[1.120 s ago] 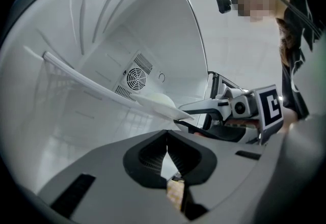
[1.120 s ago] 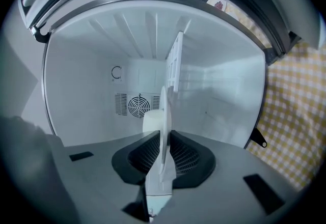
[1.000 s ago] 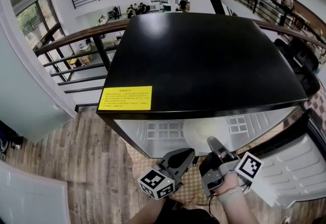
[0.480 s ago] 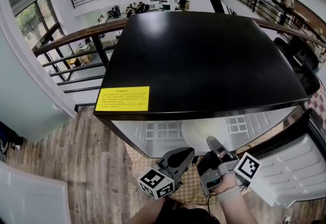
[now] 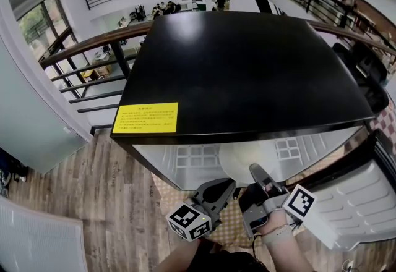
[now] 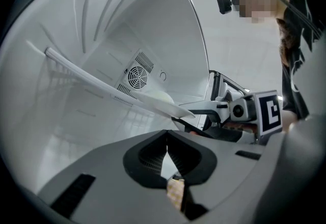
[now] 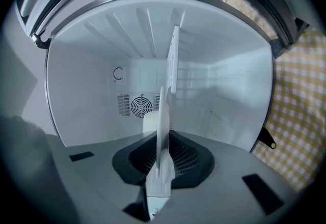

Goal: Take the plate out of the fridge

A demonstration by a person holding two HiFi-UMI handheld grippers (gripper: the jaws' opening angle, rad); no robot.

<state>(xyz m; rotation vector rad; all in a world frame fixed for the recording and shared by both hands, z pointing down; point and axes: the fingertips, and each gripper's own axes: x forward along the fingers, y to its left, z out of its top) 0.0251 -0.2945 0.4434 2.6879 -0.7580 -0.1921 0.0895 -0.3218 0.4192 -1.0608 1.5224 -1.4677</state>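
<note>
Already the fridge stands open and the right gripper is clamped tight on the rim of the plate, which lies inside the fridge, so pulling it out remains, while the left gripper hangs closed and empty alongside.

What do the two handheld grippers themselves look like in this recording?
Both are grey moulded shells with black ribbed pads lining the jaws. The left gripper carries a white cube printed with black square markers; the right gripper has a matching marker cube. A pale band circles the person's right wrist.
</note>
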